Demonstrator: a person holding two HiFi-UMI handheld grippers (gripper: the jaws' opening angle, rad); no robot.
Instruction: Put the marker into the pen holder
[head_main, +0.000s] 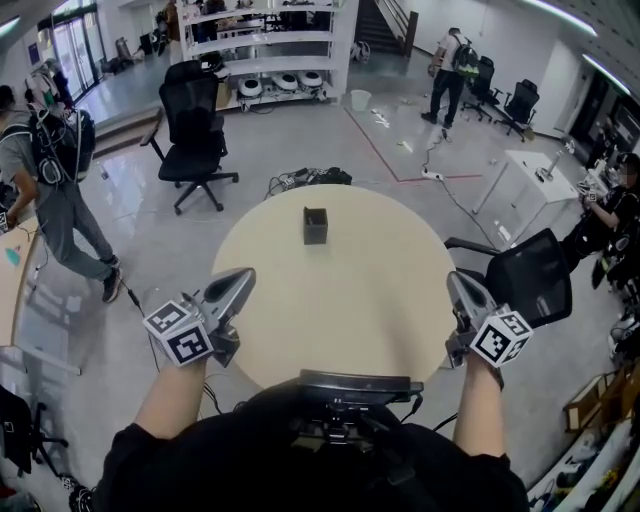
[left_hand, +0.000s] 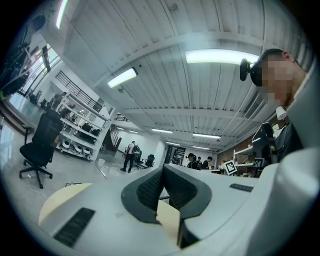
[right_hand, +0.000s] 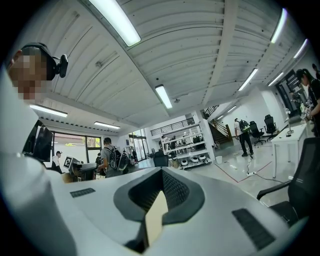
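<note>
i have both grippers parked at the near edge of the round table (head_main: 300, 330), one at each side. the left gripper (head_main: 243, 278) has its jaws pressed together with nothing between them, and the right gripper (head_main: 457, 282) is closed the same way, also empty. the pen holder (head_main: 315, 225) stands upright on the far half of the table, roughly on the centre line and well apart from both grippers. i can't find the marker anywhere: the tabletop looks bare apart from the holder. it may lie under the near rim where my own body blocks the head view, but i can't tell from here. that is the main risk, since reaching out now would mean moving with no target, and i judge the task as not yet begun. the holder is small, dark and light-looking, so a careless sweep across the table could tip it or push it toward the far edge. both gripper views point up at the ceiling, not at the table, so they won't help me aim until i tilt them down. the jaws also have to open before any pick.
</note>
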